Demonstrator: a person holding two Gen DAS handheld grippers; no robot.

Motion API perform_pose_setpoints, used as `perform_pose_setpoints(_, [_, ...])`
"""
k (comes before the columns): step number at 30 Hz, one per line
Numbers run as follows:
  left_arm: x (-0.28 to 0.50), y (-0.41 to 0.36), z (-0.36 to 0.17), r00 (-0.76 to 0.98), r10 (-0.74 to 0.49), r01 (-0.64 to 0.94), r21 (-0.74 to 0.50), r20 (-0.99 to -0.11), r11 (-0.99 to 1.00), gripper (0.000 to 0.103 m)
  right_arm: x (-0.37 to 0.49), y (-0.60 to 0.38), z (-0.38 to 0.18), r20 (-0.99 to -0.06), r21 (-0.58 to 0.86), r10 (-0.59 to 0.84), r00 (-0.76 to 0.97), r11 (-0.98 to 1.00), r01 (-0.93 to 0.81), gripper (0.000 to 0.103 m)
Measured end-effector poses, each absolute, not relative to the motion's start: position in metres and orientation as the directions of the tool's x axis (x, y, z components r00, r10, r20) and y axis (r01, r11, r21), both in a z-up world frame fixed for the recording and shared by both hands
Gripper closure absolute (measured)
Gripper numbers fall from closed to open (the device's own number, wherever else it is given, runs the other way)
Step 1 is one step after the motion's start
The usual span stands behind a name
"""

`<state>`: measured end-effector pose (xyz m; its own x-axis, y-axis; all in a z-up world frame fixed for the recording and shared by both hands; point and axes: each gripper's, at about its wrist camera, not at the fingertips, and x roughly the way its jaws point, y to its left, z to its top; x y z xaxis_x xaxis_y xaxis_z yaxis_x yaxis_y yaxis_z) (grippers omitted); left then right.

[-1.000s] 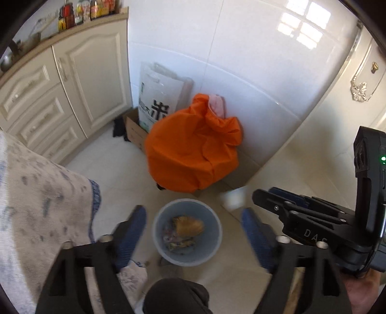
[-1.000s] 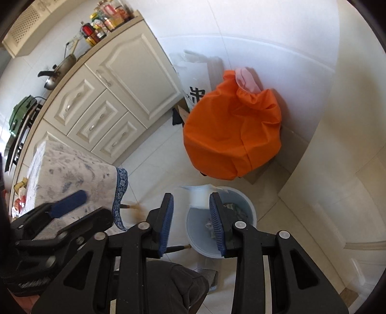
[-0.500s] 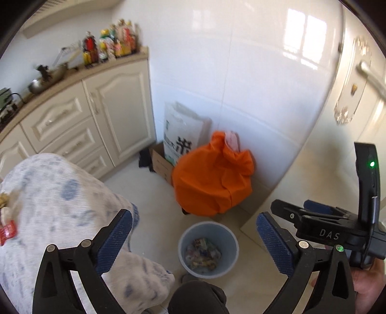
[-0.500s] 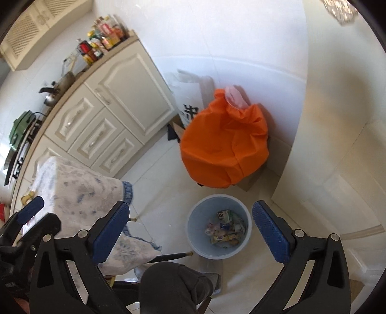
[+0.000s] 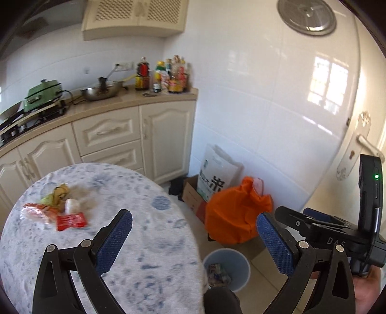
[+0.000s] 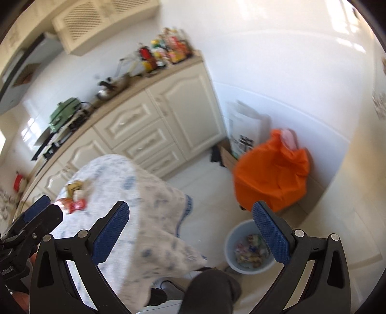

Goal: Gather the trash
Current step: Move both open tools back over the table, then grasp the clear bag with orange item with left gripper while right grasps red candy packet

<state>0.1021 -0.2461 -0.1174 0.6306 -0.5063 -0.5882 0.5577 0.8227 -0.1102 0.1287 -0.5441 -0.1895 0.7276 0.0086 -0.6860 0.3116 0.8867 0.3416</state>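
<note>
Both tongs have risen away from the floor since a second ago: the round worktop [image 5: 149,231] with its blue-flowered cloth now fills the lower left of each view, where the bin was central before. Left tongs [image 5: 193,231] and right tongs [image 6: 190,223] have just been opening and now stand spread wide, nothing between their pads. One orange bag [image 5: 231,217] sits on the floor by the wall, with one white printed sack [image 5: 217,174] behind it. One pale blue bin [image 5: 238,260] stands on the floor below the worktop's edge, holding wrappers. On the worktop, well beyond the left tongs, lies a small heap of trash [image 5: 55,207]: one red packet [image 5: 71,221], a yellowish wrapper, a white scrap and an orange-and-clear piece; blur hides any more. Only the left view shows the door handle [image 5: 366,145] and the round metal disc [image 5: 306,14] high on the wall; only the right view shows the cloth's hanging hem.
</note>
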Motion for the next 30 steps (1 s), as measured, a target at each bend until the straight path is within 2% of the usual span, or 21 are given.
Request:
perform_pose_setpoints(10, [0.068,-0.121,-0.087,0.713,-0.458,0.431,-0.184,-0.532,0.884,0.001,0.149,-0.452,-0.145,-0.618,0.313,0.098,0.78,0.941,0.129,0.0])
perform_pose_setpoints(18, [0.059,-0.04,-0.075,0.792,-0.356,0.292,-0.205,-0.496,0.934,0.001,0.167,-0.388,-0.123,-0.587,0.271,0.171,0.792,0.963,-0.007,0.0])
perform_pose_setpoints(24, [0.064,-0.001,-0.085,0.807,-0.283,0.196,-0.217,-0.519,0.956,0.001,0.189,-0.341,-0.124,-0.598,0.229,0.213,0.772,0.969,-0.09,0.0])
perform_pose_setpoints(30, [0.096,0.017,-0.102,0.792,-0.217,0.108,-0.219,-0.571,0.97,0.001,0.229,-0.297,-0.154,-0.656,0.191,0.248,0.712,0.968,-0.161,0.0])
